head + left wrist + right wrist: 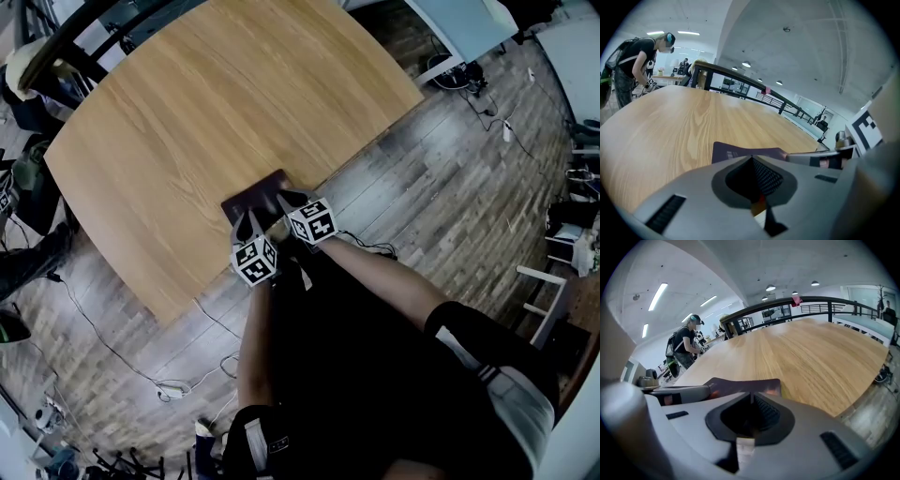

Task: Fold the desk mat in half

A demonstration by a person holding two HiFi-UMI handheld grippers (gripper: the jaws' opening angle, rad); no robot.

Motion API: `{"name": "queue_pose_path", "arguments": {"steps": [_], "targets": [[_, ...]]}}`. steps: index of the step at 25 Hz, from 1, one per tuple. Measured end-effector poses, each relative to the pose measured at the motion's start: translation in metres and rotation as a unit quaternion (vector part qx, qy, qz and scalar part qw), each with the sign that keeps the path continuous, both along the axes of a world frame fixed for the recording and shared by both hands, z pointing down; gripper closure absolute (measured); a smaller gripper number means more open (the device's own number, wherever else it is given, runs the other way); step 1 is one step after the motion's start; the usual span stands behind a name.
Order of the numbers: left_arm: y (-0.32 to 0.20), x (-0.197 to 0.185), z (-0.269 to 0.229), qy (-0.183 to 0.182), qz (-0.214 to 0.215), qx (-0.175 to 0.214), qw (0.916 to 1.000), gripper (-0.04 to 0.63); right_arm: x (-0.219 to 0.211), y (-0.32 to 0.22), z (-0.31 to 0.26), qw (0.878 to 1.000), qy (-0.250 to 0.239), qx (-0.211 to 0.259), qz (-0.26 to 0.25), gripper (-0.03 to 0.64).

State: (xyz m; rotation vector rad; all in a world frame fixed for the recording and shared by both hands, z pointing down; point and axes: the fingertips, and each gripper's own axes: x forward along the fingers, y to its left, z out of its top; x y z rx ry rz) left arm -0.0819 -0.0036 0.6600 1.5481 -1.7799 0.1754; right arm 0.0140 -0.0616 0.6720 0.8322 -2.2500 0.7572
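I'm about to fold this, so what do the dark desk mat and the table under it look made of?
The desk mat: probably faux leather or similar soft sheet, dark, thin, with a faint sheen. The table: light wood or wood-look laminate, matte; long grain lines show, but which I cannot tell.

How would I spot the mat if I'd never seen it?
Find the big wooden table. At its near edge, just ahead of the left hand-held gripper and right hand-held gripper, lies the desk mat. It's the only dark rectangle on the pale wood.
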Motion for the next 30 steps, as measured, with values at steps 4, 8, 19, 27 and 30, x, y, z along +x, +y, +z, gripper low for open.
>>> {"name": "queue_pose_path", "arguments": {"steps": [4,8,19,27,30], "targets": [[0.005,0.002,-0.001,-0.022,-0.015,0.003,0.9996,0.572,0.001,0.002,0.0,1.0,0.003,0.011,-0.005,0.577],[0.009,0.002,0.008,-0.027,-0.03,-0.009,0.9991,0.572,0.0,0.004,0.001,1.0,0.001,0.015,-0.004,0.577],[0.009,0.004,0.008,-0.03,-0.022,-0.009,0.9993,0.572,0.006,0.006,0.002,1.0,-0.004,0.009,-0.009,0.584],[0.008,0.003,0.009,-0.031,-0.019,-0.009,0.9993,0.572,0.004,0.006,0.004,1.0,-0.001,0.009,-0.009,0.584],[0.009,0.005,0.008,-0.033,-0.017,-0.009,0.9993,0.572,0.006,0.006,0.004,1.0,0.0,0.011,-0.009,0.584]]}}
